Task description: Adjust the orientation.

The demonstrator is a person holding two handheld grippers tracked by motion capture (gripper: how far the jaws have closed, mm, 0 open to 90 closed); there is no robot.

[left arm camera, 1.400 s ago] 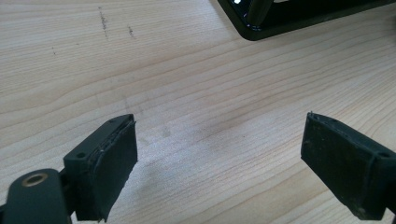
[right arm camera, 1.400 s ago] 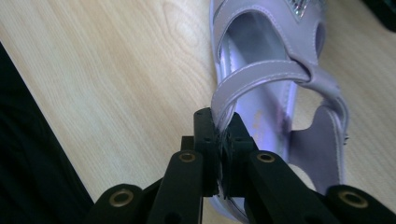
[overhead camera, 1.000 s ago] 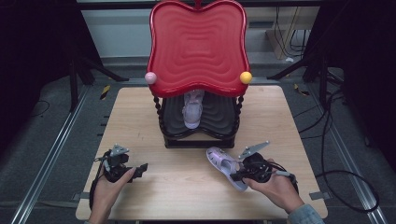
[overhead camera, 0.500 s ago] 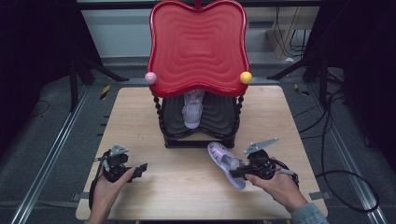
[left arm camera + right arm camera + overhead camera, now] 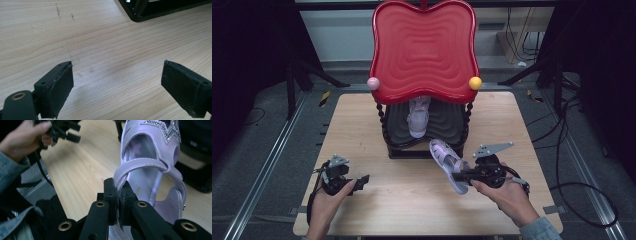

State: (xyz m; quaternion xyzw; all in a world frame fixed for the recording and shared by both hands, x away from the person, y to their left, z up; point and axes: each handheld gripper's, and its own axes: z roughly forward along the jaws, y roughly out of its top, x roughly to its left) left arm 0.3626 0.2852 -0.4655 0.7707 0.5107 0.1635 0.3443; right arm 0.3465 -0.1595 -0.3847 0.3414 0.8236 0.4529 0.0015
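A lilac strappy sandal [image 5: 446, 161] hangs tilted above the table in front of the rack, toe toward the rack. My right gripper [image 5: 460, 176] is shut on its side strap; the right gripper view shows the jaws [image 5: 119, 195] pinching the strap of the sandal [image 5: 150, 170], whose toe carries a glittery band. A matching sandal [image 5: 418, 117] lies on the rack's black lower shelf [image 5: 447, 125]. My left gripper [image 5: 360, 181] rests near the table's front left, open, and bare wood lies between its pads [image 5: 117, 85].
The rack has a wavy red top tray [image 5: 422, 50] with a pink ball [image 5: 373, 83] and a yellow ball [image 5: 475, 83] at its corners. The wooden table [image 5: 522, 130] has free room left and right of the rack. The other hand and its gripper [image 5: 57, 130] show far off.
My right gripper has risen with the sandal, lifting it off the table and a little nearer the rack. The left gripper has stayed put.
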